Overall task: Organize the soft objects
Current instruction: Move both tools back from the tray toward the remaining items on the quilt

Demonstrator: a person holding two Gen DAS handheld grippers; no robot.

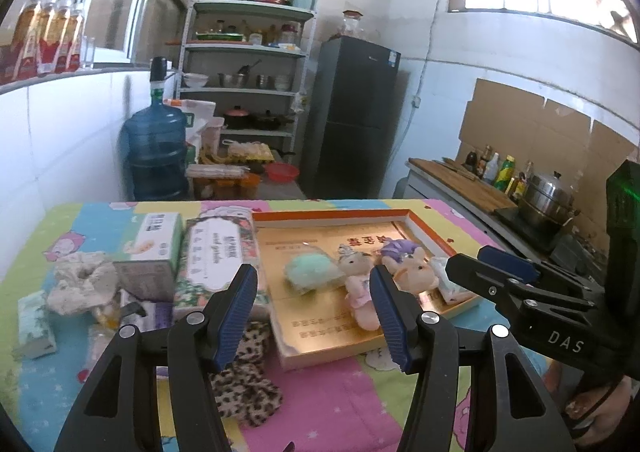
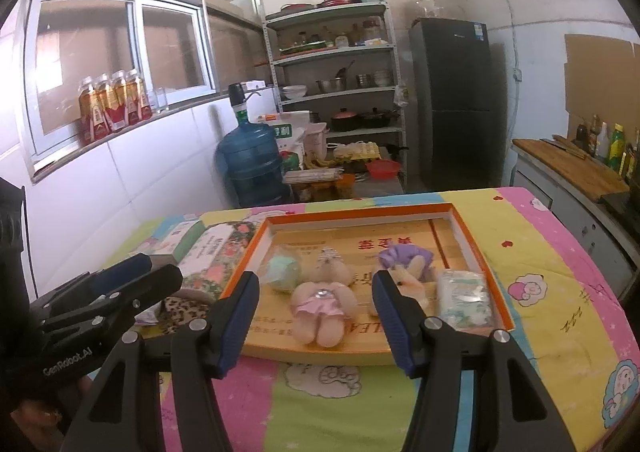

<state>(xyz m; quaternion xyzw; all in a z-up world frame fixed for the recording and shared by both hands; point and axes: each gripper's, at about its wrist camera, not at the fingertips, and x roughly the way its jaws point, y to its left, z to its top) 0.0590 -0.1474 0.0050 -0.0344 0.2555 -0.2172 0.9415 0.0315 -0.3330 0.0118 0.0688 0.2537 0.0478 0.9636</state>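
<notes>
An orange-rimmed golden box lid [image 1: 336, 215] [image 2: 360, 210] lies on the table. In it lie a mint fluffy pouf [image 1: 310, 270] [image 2: 285, 272], a plush bunny in a pink dress [image 1: 360, 288] [image 2: 322, 302], a plush bunny in purple [image 1: 408, 264] [image 2: 408, 272] and a small tissue pack [image 2: 464, 298]. Outside the lid lie a leopard-print cloth [image 1: 248, 384] [image 2: 180, 308] and a beige scrunchie [image 1: 82, 286]. My left gripper [image 1: 314, 316] is open and empty above the lid's near left edge. My right gripper [image 2: 316, 318] is open and empty over the pink bunny.
Tissue boxes [image 1: 160, 248] and a floral pack [image 1: 216, 256] sit left of the lid, with a small green pack [image 1: 36, 324] farther left. The table has a colourful cartoon cloth [image 2: 560, 272]. A water jug [image 1: 154, 152], shelves and a fridge [image 1: 352, 116] stand behind.
</notes>
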